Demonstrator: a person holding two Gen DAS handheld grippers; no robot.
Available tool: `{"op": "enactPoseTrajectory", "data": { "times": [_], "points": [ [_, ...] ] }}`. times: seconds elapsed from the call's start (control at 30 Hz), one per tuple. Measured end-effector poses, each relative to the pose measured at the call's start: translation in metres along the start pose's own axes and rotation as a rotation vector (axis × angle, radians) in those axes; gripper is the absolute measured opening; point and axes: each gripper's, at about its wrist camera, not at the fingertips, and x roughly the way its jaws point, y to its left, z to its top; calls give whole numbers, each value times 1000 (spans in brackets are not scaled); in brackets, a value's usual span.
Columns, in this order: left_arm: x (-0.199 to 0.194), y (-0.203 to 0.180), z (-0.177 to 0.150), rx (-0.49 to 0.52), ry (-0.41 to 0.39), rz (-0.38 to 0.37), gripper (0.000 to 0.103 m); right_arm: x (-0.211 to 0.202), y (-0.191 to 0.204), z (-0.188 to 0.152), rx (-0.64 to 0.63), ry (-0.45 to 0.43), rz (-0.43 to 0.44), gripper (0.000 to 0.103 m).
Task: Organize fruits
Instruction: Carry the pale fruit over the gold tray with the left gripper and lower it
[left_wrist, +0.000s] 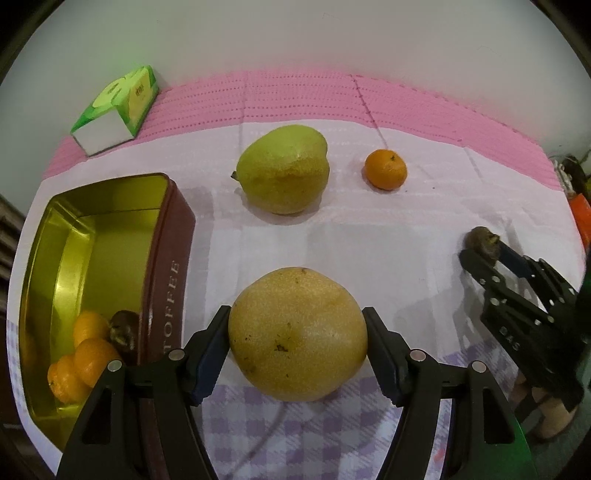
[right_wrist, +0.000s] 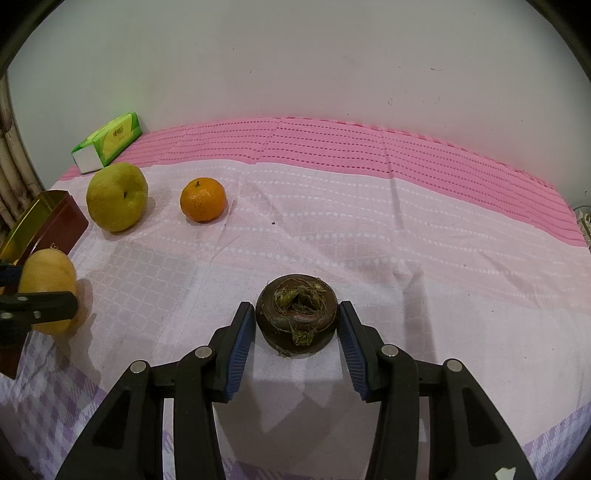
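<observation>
My left gripper is shut on a large yellow-brown pear, held just above the cloth; the pear also shows in the right wrist view. My right gripper has its pads against both sides of a dark brown water chestnut that rests on the cloth; it shows in the left wrist view. A green-yellow pear and a mandarin lie farther back. A gold-lined toffee tin at my left holds several mandarins and a water chestnut.
A green tissue pack lies at the back left by the wall. The table is covered by a pink and white cloth with a purple checked part at the front. Dark and orange objects sit past the right edge.
</observation>
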Motion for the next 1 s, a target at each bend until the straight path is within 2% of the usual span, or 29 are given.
{"op": "enactPoseTrajectory", "data": {
  "times": [0.27,0.5,0.67,1.0],
  "points": [
    [-22,9,0,-17,-30,-29,69,0,0,0,-2,0,-1,44],
    [-54,33,14,-47,-108,-21,69,1,0,1,-4,0,-3,44],
    [-64,69,24,-88,-139,41,69,1,0,1,-5,0,-3,44],
    [-45,155,25,-202,-116,188,69,2,0,1,-7,0,-5,44]
  ]
}}
